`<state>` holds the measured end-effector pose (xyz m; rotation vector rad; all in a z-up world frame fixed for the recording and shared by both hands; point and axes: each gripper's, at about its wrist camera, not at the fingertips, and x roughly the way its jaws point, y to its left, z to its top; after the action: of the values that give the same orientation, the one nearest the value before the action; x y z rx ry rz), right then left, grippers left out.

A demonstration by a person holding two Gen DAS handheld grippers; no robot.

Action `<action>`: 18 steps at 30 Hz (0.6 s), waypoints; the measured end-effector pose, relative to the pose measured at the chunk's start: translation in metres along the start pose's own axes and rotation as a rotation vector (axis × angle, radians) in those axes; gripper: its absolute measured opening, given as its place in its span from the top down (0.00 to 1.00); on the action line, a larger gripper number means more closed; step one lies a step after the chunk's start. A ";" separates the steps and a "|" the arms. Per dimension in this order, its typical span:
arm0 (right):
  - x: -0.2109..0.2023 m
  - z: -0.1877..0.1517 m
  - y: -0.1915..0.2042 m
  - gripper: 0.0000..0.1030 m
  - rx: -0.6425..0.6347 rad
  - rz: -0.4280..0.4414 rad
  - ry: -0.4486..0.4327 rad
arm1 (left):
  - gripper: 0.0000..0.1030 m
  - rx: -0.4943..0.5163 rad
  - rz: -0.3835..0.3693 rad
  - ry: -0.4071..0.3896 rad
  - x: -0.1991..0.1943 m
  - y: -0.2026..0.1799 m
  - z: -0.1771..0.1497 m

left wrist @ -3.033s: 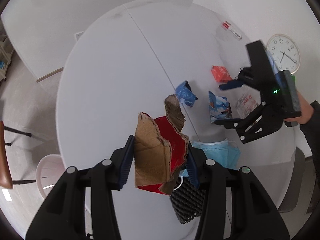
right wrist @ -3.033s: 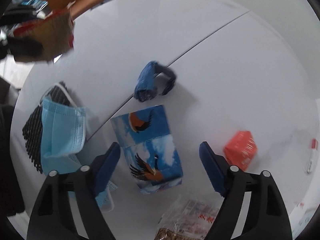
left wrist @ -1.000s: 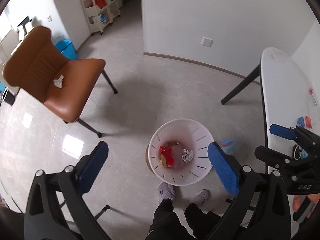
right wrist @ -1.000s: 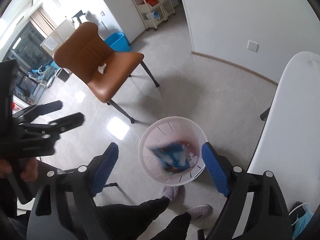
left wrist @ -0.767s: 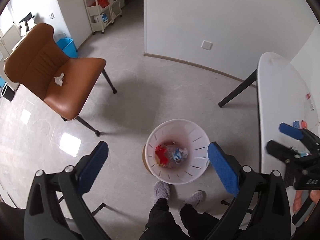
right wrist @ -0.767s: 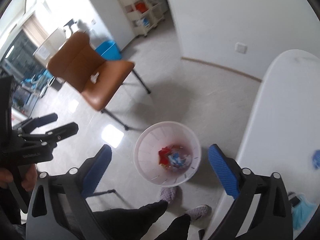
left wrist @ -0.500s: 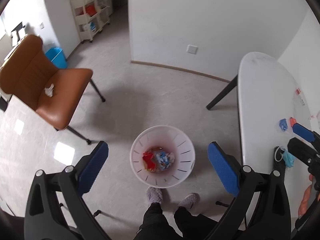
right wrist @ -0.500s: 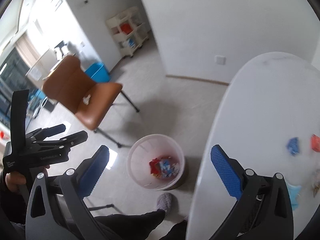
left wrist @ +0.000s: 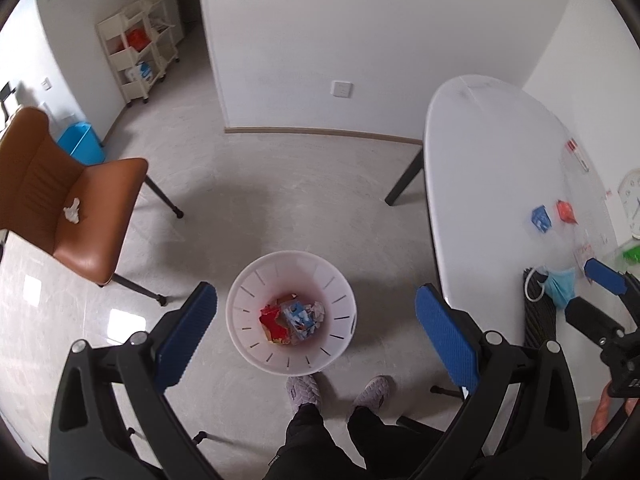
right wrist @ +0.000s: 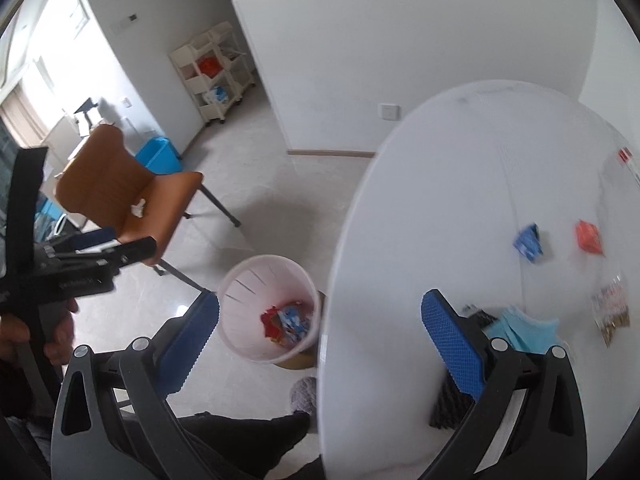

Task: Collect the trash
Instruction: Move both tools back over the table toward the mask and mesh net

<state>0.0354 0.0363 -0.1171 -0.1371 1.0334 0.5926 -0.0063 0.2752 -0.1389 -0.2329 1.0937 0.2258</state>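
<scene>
Both grippers have nothing in them. The left gripper [left wrist: 316, 320] has its jaws spread wide, right above the white bin [left wrist: 291, 312] on the floor. The right gripper [right wrist: 320, 322] also has its jaws wide apart; they have just been opening, and nothing is between them. It sits over the near edge of the white table [right wrist: 440, 184], with the bin to its left. Down in the bin lie a red scrap [left wrist: 274, 322] and a blue picture box [left wrist: 298, 317], so that part of the job looks done. More trash waits on the table, far to the right: a small blue wrapper [right wrist: 528, 243], an orange packet [right wrist: 588, 237], a blue face mask [right wrist: 528, 328], a dark mesh thing [left wrist: 538, 316] touching the mask, and a clear snack bag [right wrist: 612, 310]. A bit of white paper [left wrist: 72, 210] lies on the brown chair [left wrist: 60, 200] to the left. The step now seems to be going back to the table for more. Next, each gripper should reach over one piece, keep its jaws wide, come down around it, then squeeze. The mask is soft and flat, so it may need a pinch at a fold.
</scene>
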 end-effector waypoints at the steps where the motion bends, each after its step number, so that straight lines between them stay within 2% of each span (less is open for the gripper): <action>1: -0.001 -0.004 -0.005 0.02 0.010 -0.011 0.002 | 0.08 0.013 -0.004 0.003 0.001 -0.004 0.001; 5: -0.002 -0.033 -0.036 0.02 0.081 -0.099 0.034 | 0.08 0.080 -0.023 0.021 0.008 -0.027 0.002; 12: -0.019 -0.085 -0.113 0.02 0.335 -0.224 0.046 | 0.08 0.210 -0.097 0.052 0.025 -0.090 0.009; 18: -0.025 -0.103 -0.167 0.03 0.476 -0.260 0.026 | 0.08 0.323 -0.163 0.066 0.036 -0.151 0.009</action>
<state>0.0346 -0.1520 -0.1773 0.1389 1.1332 0.1001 0.0620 0.1363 -0.1555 -0.0401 1.1531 -0.1058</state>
